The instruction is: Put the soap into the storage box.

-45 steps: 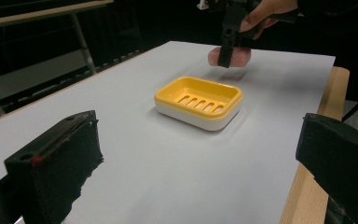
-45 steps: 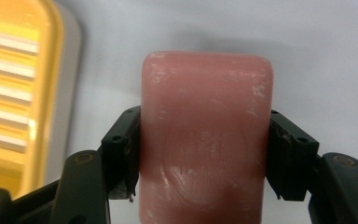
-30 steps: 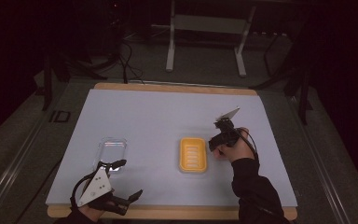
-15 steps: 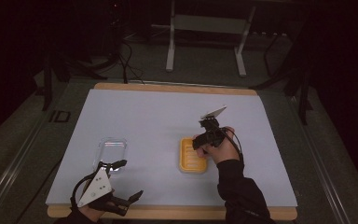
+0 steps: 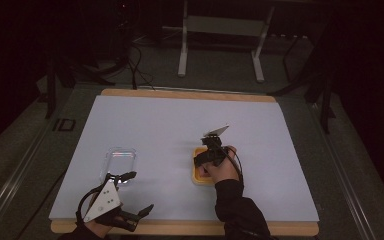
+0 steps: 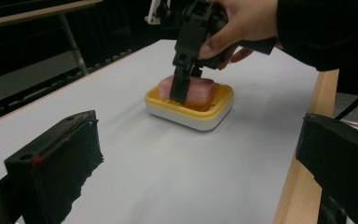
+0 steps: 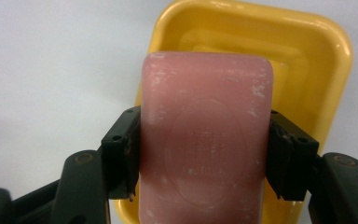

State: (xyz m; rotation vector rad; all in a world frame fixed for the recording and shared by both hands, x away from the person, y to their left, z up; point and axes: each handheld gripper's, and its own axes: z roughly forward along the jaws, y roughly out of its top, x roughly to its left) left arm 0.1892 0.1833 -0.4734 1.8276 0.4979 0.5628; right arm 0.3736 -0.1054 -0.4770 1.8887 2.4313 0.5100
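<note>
Over the yellow dish (image 7: 326, 56) near the surface's (image 5: 160, 125) middle, the right tool (image 7: 205, 154) is gripping the pink soap (image 7: 207, 135) by its long sides and would best lift straight and slowly, while the left tool (image 6: 200, 163) is waiting wide open and empty near the front edge.

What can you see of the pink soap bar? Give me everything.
The pink soap bar is a rounded rectangular block, matte, with whitish scuffs and a faint oval stamp on its top face. It lies flat in the yellow soap dish, which has a white base. The right tool comes down from above, its two black jaws pressed against the bar's long sides. Whether the bar is lifted off the dish cannot be told.
</note>
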